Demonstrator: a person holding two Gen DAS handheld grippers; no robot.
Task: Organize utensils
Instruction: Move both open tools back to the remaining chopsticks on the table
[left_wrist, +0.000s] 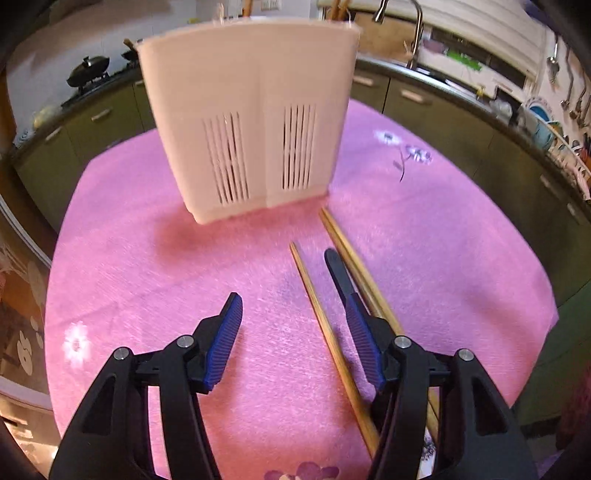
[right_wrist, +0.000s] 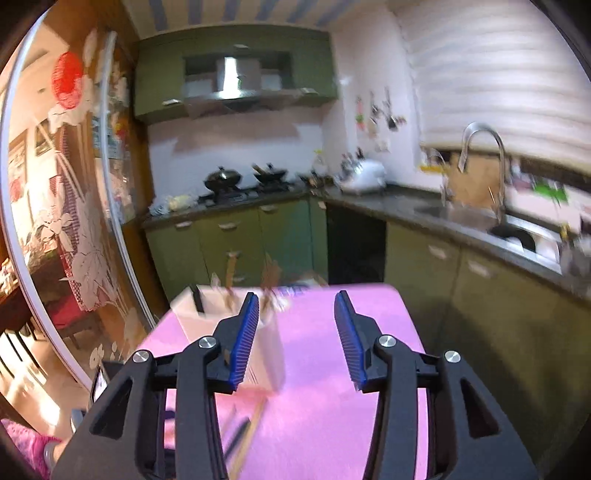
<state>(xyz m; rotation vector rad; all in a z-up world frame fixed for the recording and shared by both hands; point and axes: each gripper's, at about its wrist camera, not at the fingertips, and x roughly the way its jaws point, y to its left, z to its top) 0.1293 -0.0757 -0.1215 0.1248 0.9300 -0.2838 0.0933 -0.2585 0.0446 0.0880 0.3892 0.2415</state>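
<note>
Fingers of our left gripper (left_wrist: 291, 295) stand spread and empty above the pink cloth (left_wrist: 147, 280). Nothing lies by the left finger. Between the two fingers runs one wooden chopstick (left_wrist: 325, 328); a dark utensil handle (left_wrist: 338, 269) shows just ahead of the right fingertip, and a second wooden chopstick (left_wrist: 354, 266) lies just outside that finger. Beyond the fingertips stands the white utensil holder (left_wrist: 243, 122), upright, with handles poking from its top.

Our right gripper (right_wrist: 295, 314) is also spread, nothing between its pads; the holder (right_wrist: 192, 314) sits behind its left finger.

Risk, as we judge it: the left gripper straddles one stick only, and closing now may nip the dark handle too or roll the stick on the soft cloth. The blurred frames make alignment uncertain. A late grip could knock the holder.
</note>
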